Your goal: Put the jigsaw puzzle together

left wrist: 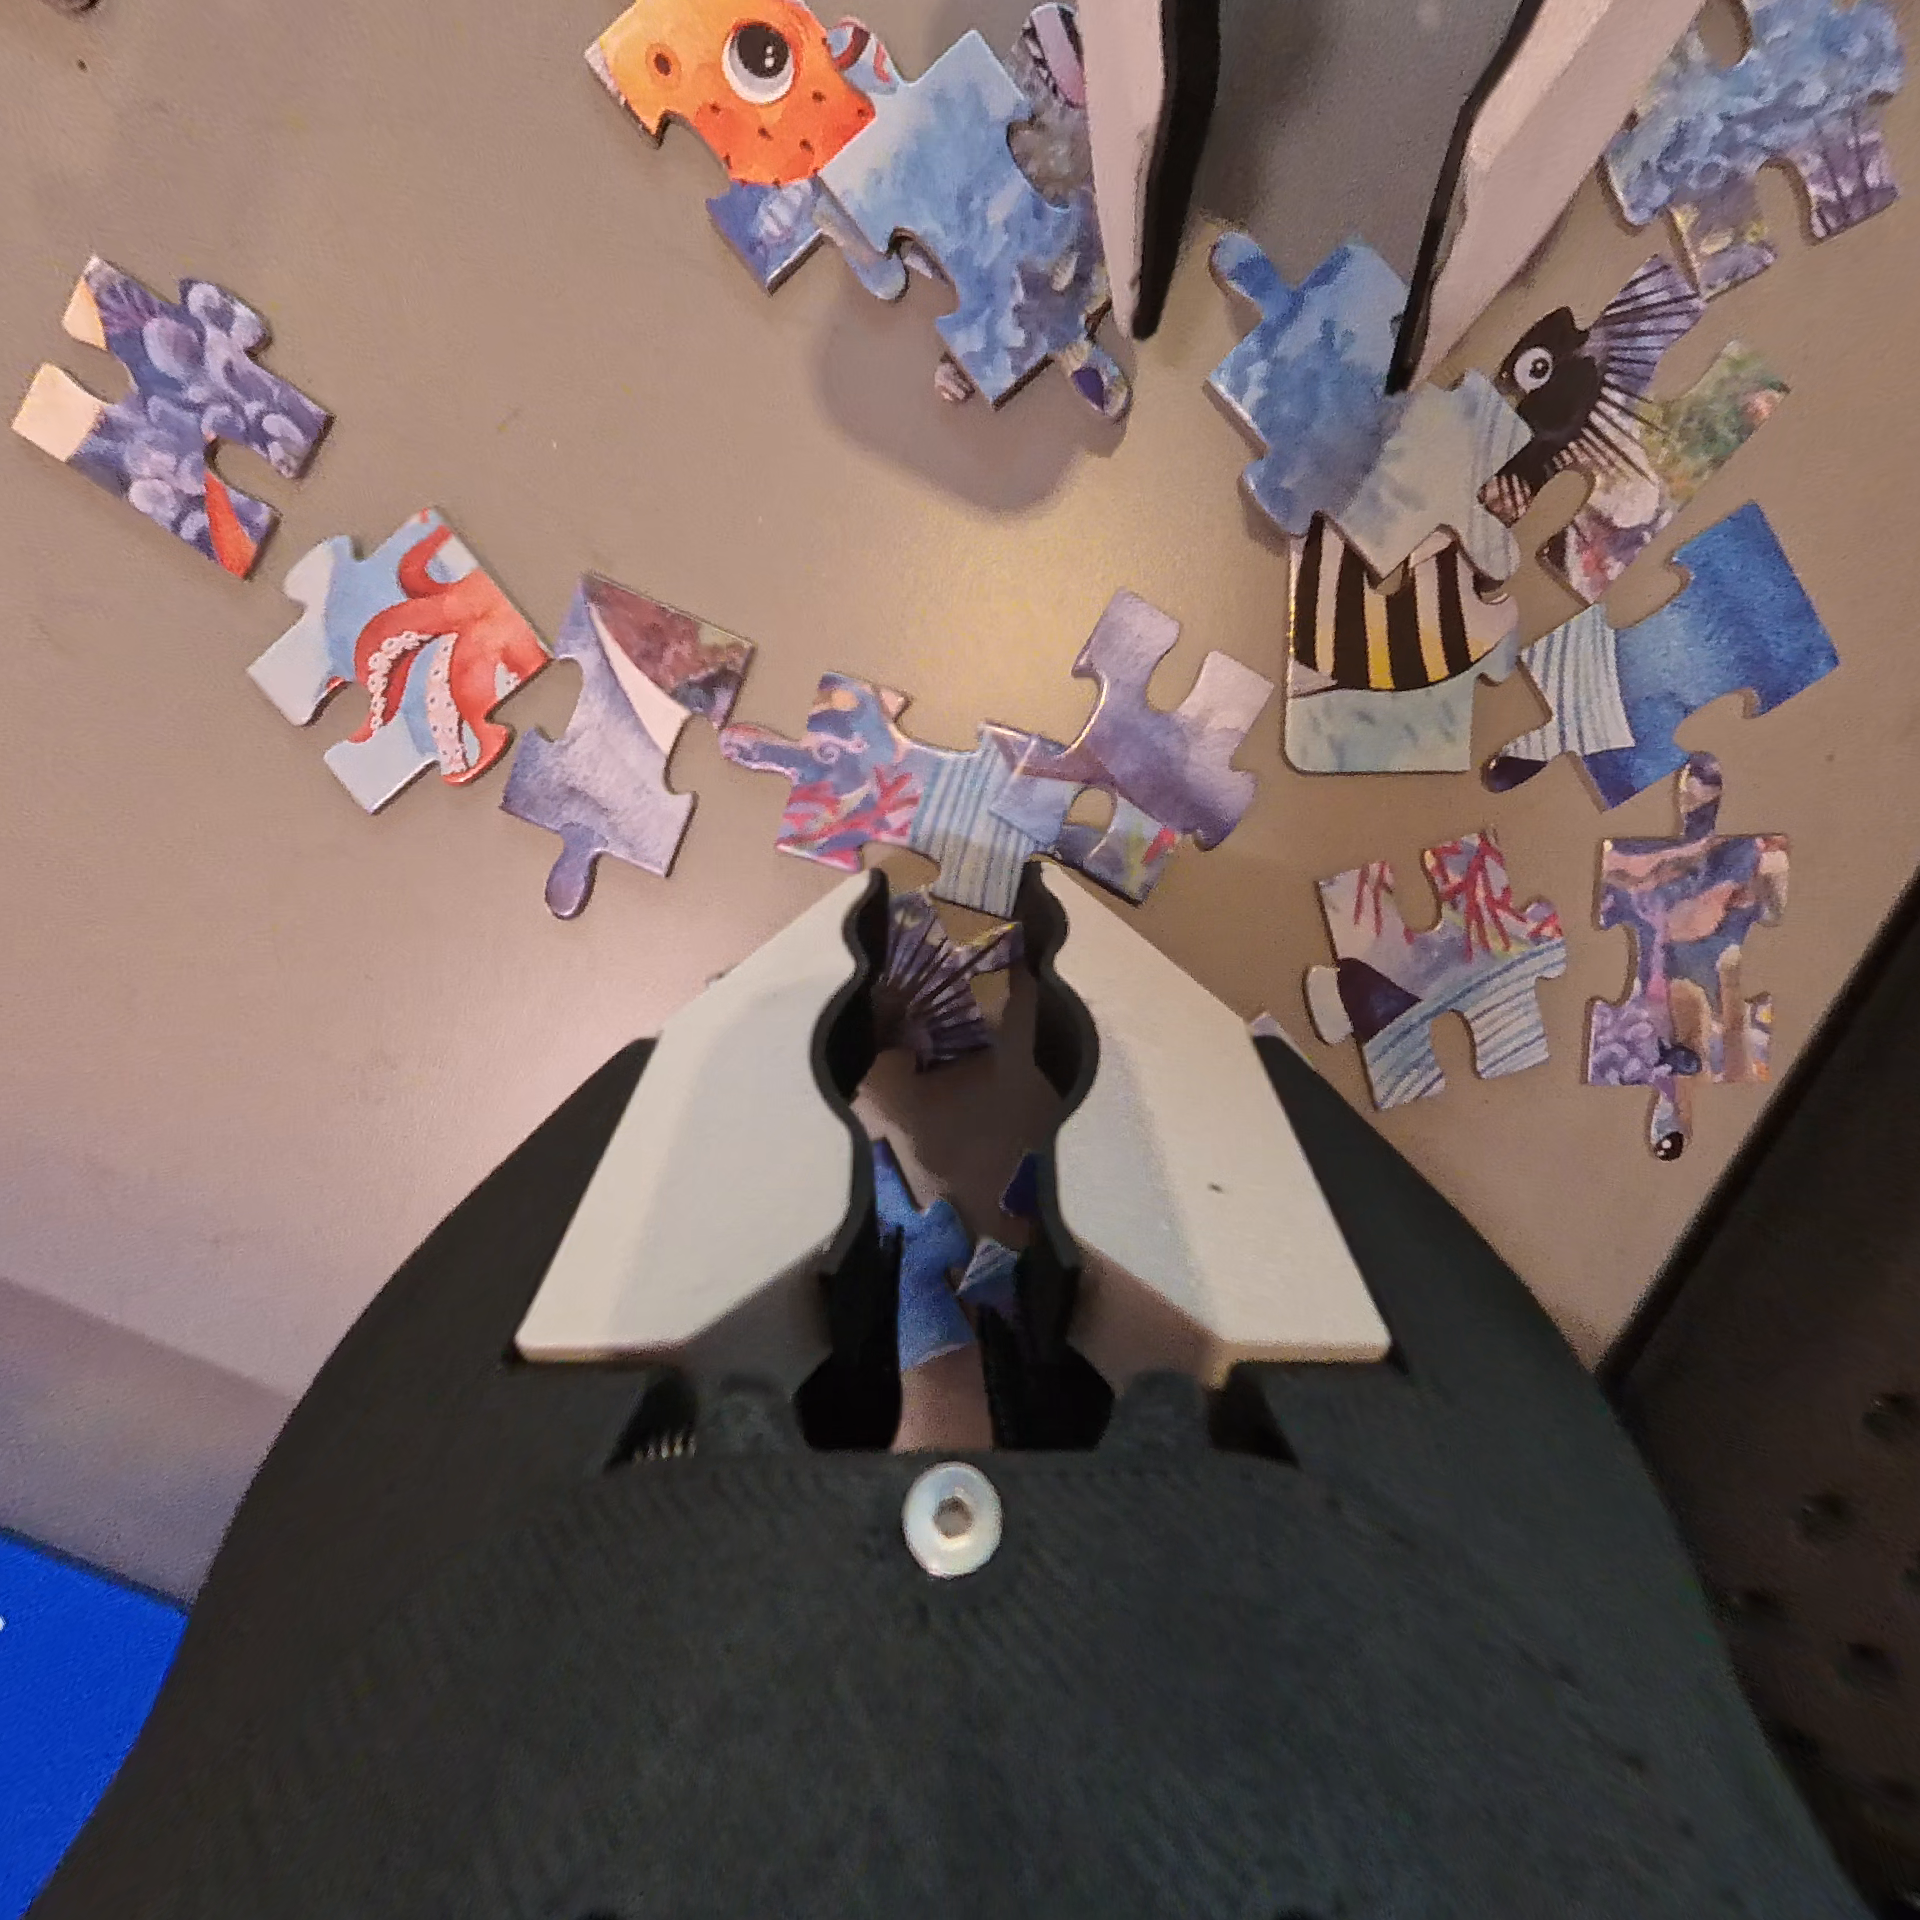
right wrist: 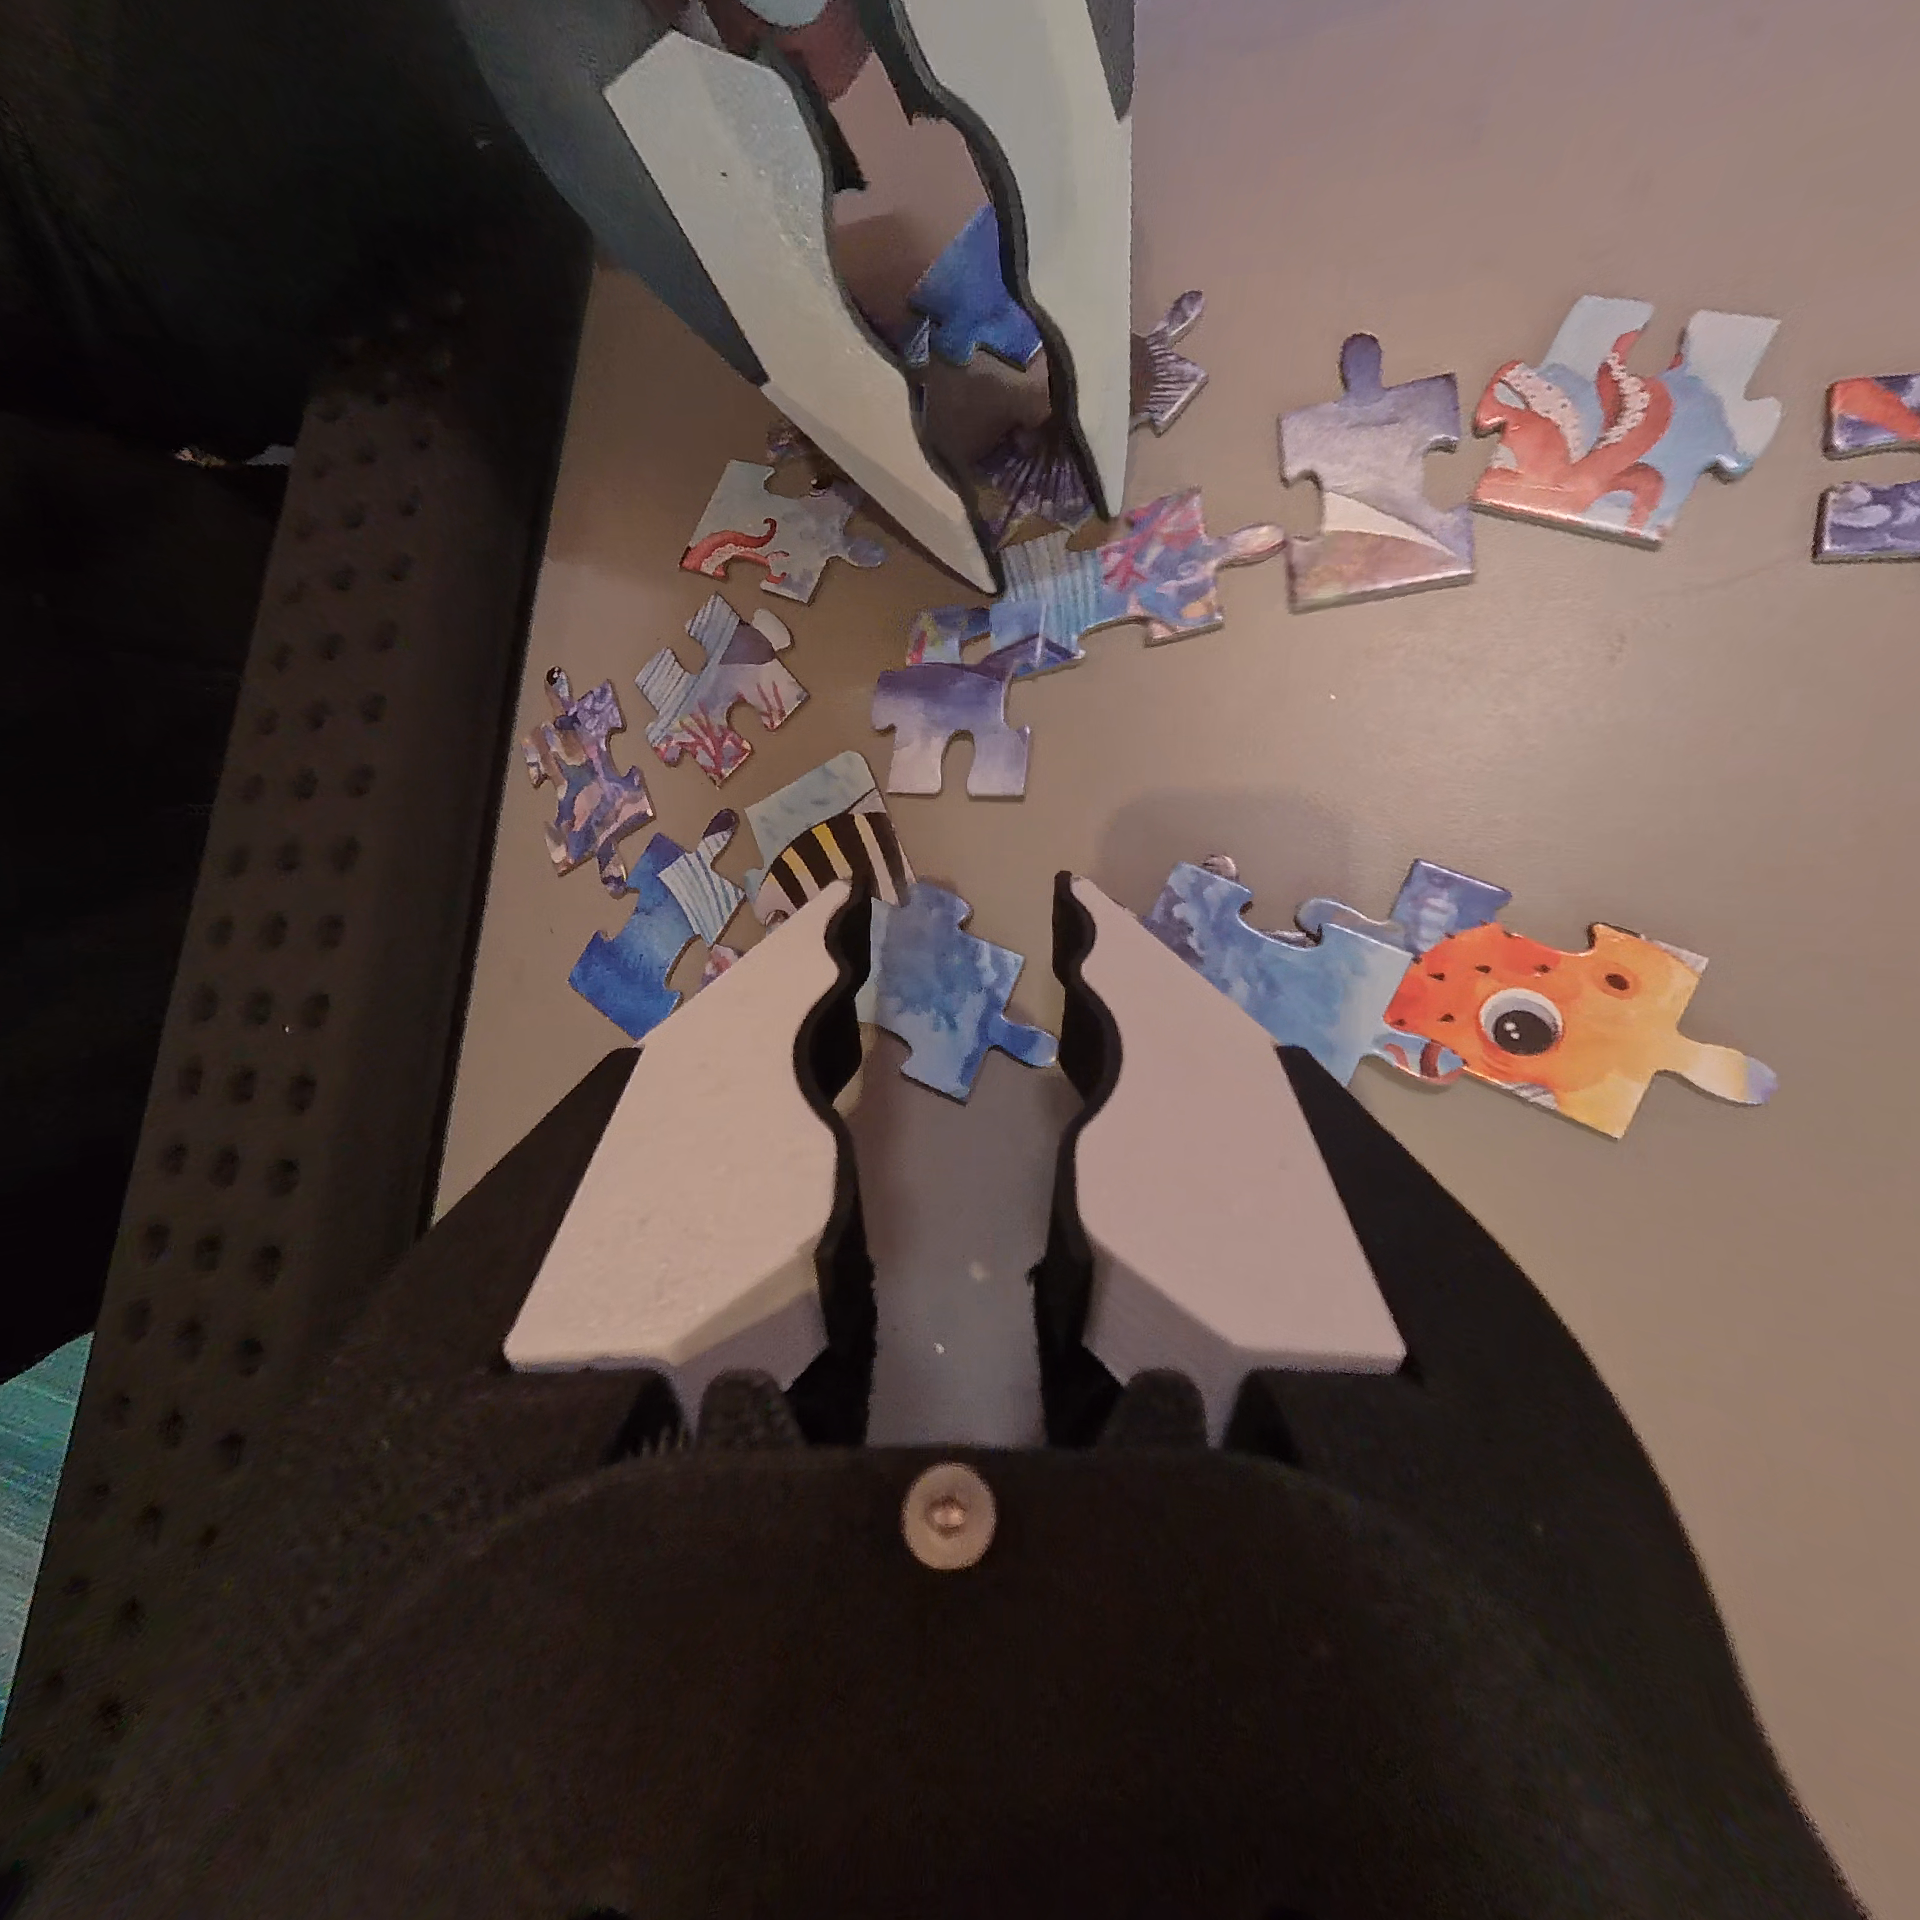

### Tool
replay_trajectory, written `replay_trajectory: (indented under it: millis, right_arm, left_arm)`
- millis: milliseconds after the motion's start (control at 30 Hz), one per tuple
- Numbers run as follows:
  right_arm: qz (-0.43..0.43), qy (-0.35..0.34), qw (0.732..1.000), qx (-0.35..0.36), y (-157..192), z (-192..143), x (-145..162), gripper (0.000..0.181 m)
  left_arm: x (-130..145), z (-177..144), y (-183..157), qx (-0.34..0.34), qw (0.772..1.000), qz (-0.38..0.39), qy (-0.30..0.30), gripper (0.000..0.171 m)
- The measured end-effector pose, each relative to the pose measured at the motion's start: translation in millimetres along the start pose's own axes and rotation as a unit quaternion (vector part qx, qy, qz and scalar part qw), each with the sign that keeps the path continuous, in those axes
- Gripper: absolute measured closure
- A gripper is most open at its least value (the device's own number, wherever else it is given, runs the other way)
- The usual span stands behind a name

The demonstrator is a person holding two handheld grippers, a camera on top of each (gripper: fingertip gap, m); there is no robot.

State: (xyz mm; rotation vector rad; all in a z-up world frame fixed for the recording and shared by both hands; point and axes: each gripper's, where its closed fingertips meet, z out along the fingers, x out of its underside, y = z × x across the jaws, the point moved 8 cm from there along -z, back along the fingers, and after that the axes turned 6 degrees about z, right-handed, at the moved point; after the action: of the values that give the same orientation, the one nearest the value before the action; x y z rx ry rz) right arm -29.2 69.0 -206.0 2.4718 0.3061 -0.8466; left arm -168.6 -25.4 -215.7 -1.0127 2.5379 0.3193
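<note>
The right tool (right wrist: 961,904) hovers with its jaws set apart at a middling width and holding nothing, and a plain blue puzzle piece (right wrist: 951,987) lies flat on the desk (right wrist: 1455,1351) right between and just ahead of its fingertips. That piece's long axis runs diagonally, from the upper left down to a tab at the lower right, so it sits skewed across the jaw gap. The joined strip with the orange fish piece (right wrist: 1538,1023) lies just to the right of the tool, near its right finger (the likely mate, I judge). Left of the tool the yellow-and-black striped fish piece (right wrist: 831,847) crowds close, and the dark perforated edge (right wrist: 281,831) bounds the desk beyond; open room lies to the lower right.

The left tool (left wrist: 956,883) is nearly closed, jaws narrow, tips down at a striped-and-coral piece (left wrist: 914,800) in the middle of the frame; whether it grips anything I cannot tell
</note>
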Motion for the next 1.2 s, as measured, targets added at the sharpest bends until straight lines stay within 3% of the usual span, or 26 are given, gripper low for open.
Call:
replay_trajectory:
  millis: [167, 633, 833, 967, 1200]
  right_arm:
    - [-0.005, 0.000, 1.000, 0.004, 0, 3, 0, 0.149]
    - [-0.016, 0.003, 1.000, 0.012, 1, 12, 2, 0.150]
    - [-0.017, 0.008, 1.000, 0.012, 0, 15, 3, 0.149]
    - [-0.015, 0.006, 1.000, 0.010, -1, 14, 3, 0.150]
    - [-0.021, 0.005, 1.000, 0.010, 1, 14, 3, 0.151]
  left_arm:
    - [-3, 1, 2, -0.021, 1.000, 0.011, 0.001, 0.157]
    - [-6, 3, 8, -0.047, 0.999, 0.006, -0.011, 0.135]
    - [-6, 6, 1, -0.004, 1.000, 0.004, -0.025, 0.096]
    - [-8, 6, -1, 0.010, 0.999, -0.003, -0.036, 0.090]
    - [-7, 5, 5, -0.004, 0.999, -0.008, -0.041, 0.120]
